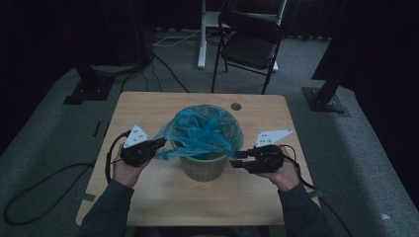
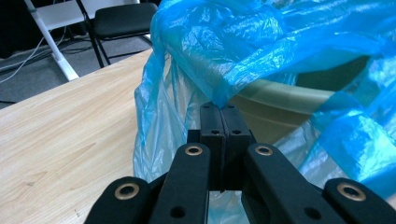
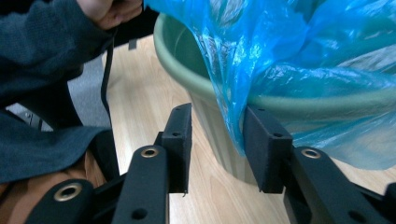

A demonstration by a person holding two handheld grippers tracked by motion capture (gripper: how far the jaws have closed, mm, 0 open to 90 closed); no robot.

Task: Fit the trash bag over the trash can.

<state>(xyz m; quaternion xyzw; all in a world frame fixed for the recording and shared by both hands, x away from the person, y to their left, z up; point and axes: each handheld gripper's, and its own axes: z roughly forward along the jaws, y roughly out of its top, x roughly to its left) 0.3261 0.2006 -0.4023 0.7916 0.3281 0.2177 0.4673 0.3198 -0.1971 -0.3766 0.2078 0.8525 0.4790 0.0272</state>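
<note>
A pale green bin point(image 1: 203, 168) stands at the middle of the wooden table point(image 1: 143, 111), lined with a crumpled blue plastic bag point(image 1: 202, 129) that bulges over its rim. My left gripper point(image 1: 160, 144) is at the bin's left side; in the left gripper view it point(image 2: 222, 112) is shut on a pinched fold of the bag point(image 2: 261, 42), just outside the bin's rim point(image 2: 280, 100). My right gripper point(image 1: 236, 159) is at the bin's right side. In the right gripper view it point(image 3: 219, 140) stands open, and a hanging edge of the bag point(image 3: 233, 112) drops between the jaws beside the bin's wall point(image 3: 187, 70).
A black folding chair point(image 1: 249, 42) and a white desk leg point(image 1: 201, 34) stand beyond the table's far edge, with cables on the grey carpet. A small round hole point(image 1: 236, 106) sits near the table's far right. In the right gripper view, the person's sleeve point(image 3: 42, 56) is at the left.
</note>
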